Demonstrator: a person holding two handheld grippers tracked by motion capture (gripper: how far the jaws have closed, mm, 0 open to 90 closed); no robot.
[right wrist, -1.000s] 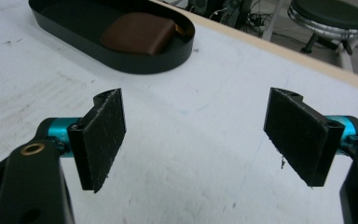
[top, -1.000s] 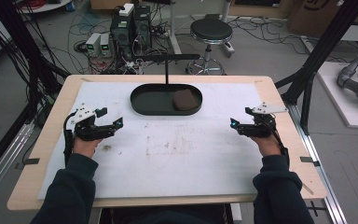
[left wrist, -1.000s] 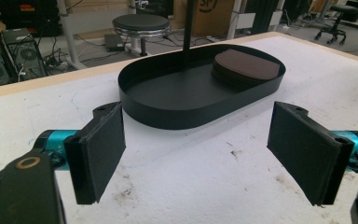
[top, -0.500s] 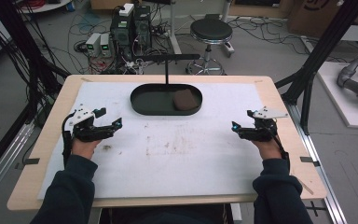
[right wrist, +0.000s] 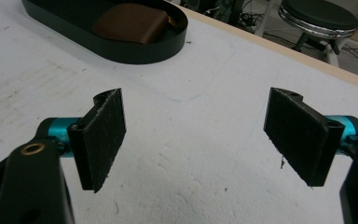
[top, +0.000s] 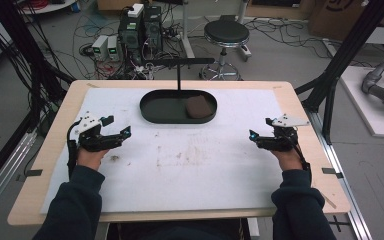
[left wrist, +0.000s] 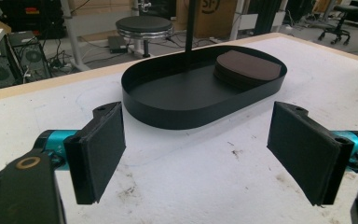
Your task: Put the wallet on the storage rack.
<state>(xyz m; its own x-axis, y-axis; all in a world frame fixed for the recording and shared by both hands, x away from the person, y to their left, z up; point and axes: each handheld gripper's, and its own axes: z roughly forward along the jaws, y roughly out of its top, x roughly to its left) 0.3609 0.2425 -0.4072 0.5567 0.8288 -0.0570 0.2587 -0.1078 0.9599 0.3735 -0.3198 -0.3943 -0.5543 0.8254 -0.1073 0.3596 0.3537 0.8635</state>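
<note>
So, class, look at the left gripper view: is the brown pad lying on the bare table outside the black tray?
No, the brown pad lies inside the black tray, at one end.

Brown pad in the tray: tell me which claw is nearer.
Right, narrowly. The pad lies at the tray's right end; the right claw sits right of it, the left claw farther left.

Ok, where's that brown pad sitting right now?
In the high view the brown pad lies inside the black oval tray, at its right end, near the table's far edge and about midway between the two grippers.
</note>
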